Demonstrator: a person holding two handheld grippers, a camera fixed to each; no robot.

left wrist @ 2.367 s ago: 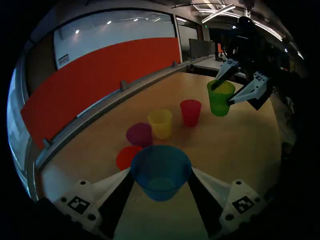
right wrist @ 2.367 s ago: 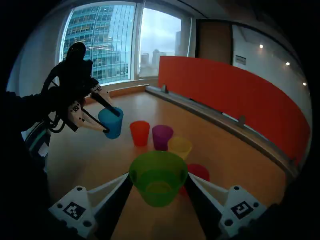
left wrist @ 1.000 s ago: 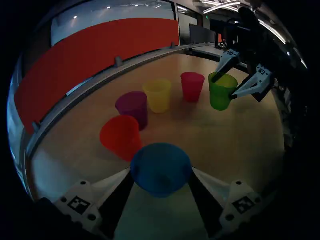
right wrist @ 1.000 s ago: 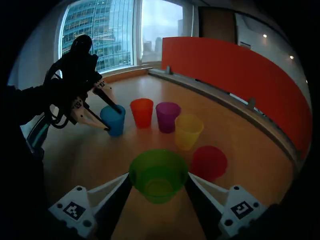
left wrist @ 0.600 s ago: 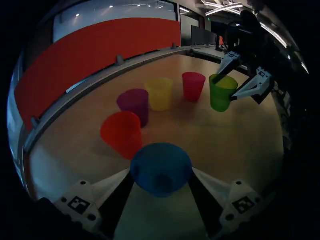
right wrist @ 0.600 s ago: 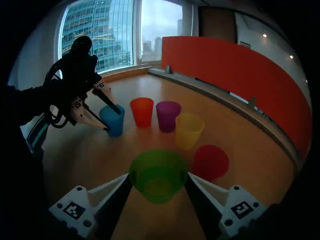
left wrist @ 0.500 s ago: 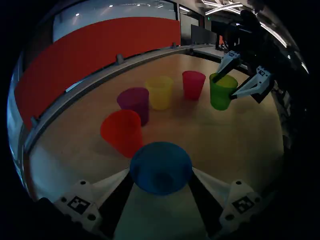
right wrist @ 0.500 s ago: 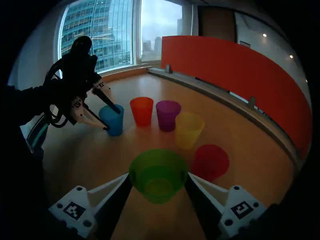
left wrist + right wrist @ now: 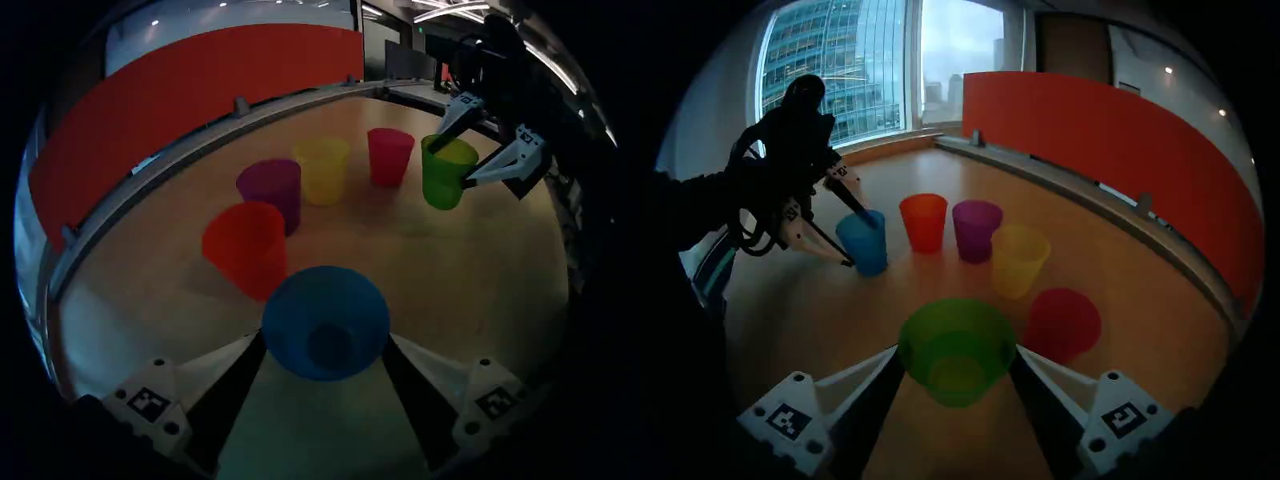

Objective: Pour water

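Cups of six colours share the wooden tabletop (image 9: 456, 272). In the left gripper view the left tool (image 9: 324, 346) is closed to a middling width around the blue cup (image 9: 325, 316), with one finger pressing on each side of its wall. The cup is tipped so that its mouth faces the camera and its inside bottom shows. Just beyond it stands the orange cup (image 9: 246, 250), then the purple cup (image 9: 272, 188), the yellow cup (image 9: 322, 170) and the red cup (image 9: 390, 156), each upright in a loose arc. At the far end of that arc the right tool (image 9: 450, 164) grips the green cup (image 9: 442, 180) by its sides, just beside the red cup. A red partition (image 9: 184, 88) runs along the far edge of the tabletop.

In the right gripper view the green cup sits between the right tool's two fingers, both pressing on it, with its mouth open toward the camera. Something pale lies in its bottom, possibly a little water, though the tinted plastic makes that hard to judge. Across the arc a person's dark arm (image 9: 696, 208) carries the left tool. That tool holds the blue cup at a lean, low by the tabletop and near the orange cup; whether its base touches the wood I cannot tell. Tall windows (image 9: 840, 72) stand behind.
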